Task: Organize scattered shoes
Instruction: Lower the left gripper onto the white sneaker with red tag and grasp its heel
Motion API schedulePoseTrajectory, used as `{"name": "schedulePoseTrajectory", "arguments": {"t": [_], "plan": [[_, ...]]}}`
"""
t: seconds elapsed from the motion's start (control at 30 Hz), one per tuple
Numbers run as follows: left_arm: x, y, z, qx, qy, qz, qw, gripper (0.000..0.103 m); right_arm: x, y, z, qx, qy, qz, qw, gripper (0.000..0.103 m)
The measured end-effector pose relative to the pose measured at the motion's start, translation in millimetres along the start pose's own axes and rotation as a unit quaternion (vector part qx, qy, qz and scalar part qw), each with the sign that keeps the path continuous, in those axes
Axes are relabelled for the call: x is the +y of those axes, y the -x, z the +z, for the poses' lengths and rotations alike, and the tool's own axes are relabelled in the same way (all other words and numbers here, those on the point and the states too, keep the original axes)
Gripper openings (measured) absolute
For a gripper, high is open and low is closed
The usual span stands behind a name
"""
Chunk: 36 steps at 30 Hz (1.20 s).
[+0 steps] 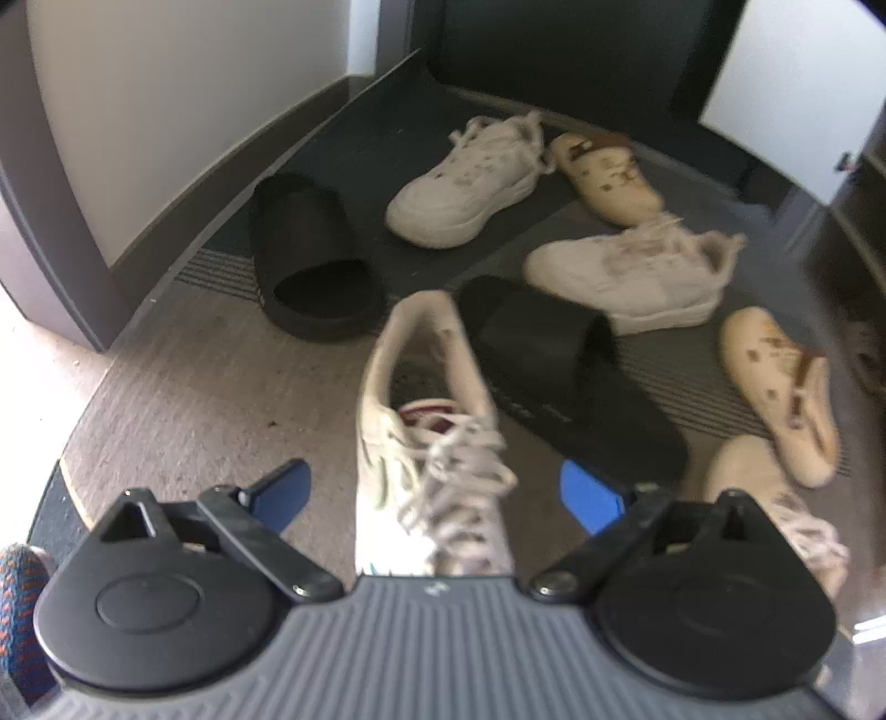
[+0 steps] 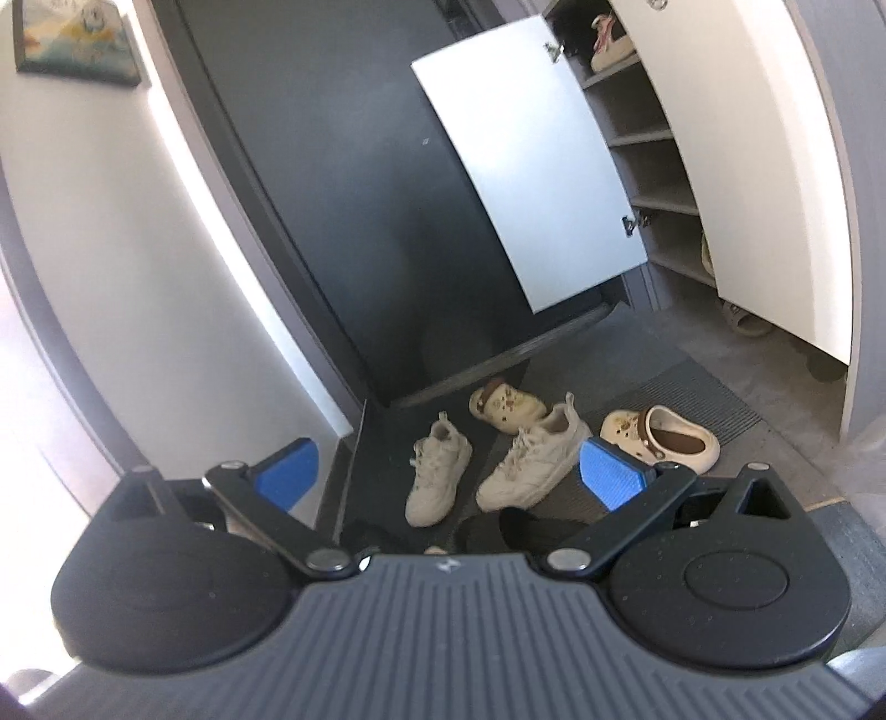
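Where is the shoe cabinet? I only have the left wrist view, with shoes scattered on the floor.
Observer: The right wrist view shows an open shoe cabinet on its right side, with its white door swung out.
Operator: Any free shelves?
Observer: The middle shelves look bare as far as I can see. One shoe sits on the top shelf.
Operator: What are the right jaws doing?
Observer: The right gripper is open and holds nothing.
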<state>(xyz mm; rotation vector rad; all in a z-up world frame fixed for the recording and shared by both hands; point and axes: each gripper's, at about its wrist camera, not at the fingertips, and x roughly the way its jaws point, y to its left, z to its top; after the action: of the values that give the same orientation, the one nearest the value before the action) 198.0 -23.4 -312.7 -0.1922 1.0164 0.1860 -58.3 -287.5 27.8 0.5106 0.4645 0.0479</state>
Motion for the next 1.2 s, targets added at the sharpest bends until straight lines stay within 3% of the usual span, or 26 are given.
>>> {"name": "schedulePoseTrajectory", "arguments": {"t": [0.37,0.53,0.6,0.83,0.93,1.1,1.2], "plan": [[-14,-84,-9,0.042,-0.006,0.032,0.9986,0.102,-1,-49,-4,0.099,-0.022,0.028,0.995,0.103],[-10,-110,-7,0.059,0.003,0.024,0.9979,0.103,-2,-67,-8,0.124,-0.037,0.030,0.991,0.103],[-10,-117,-5,0.064,0.003,0.019,0.9977,0.095,-1,-68,-9,0.126,-0.036,0.029,0.991,0.103],[-10,-114,1,0.092,0.008,0.014,0.9956,0.084,-3,-65,-8,0.115,-0.045,0.021,0.992,0.103],[-5,-106,1,0.115,-0.015,-0.002,0.9932,0.083,-2,-57,-7,0.106,-0.048,0.031,0.993,0.103],[7,-79,-14,0.121,-0.071,-0.017,0.9900,0.082,7,-53,-9,0.106,-0.029,0.044,0.993,0.103],[19,-63,-26,0.145,-0.105,-0.029,0.9835,0.082,11,-49,-11,0.104,-0.025,0.041,0.993,0.103]]}}
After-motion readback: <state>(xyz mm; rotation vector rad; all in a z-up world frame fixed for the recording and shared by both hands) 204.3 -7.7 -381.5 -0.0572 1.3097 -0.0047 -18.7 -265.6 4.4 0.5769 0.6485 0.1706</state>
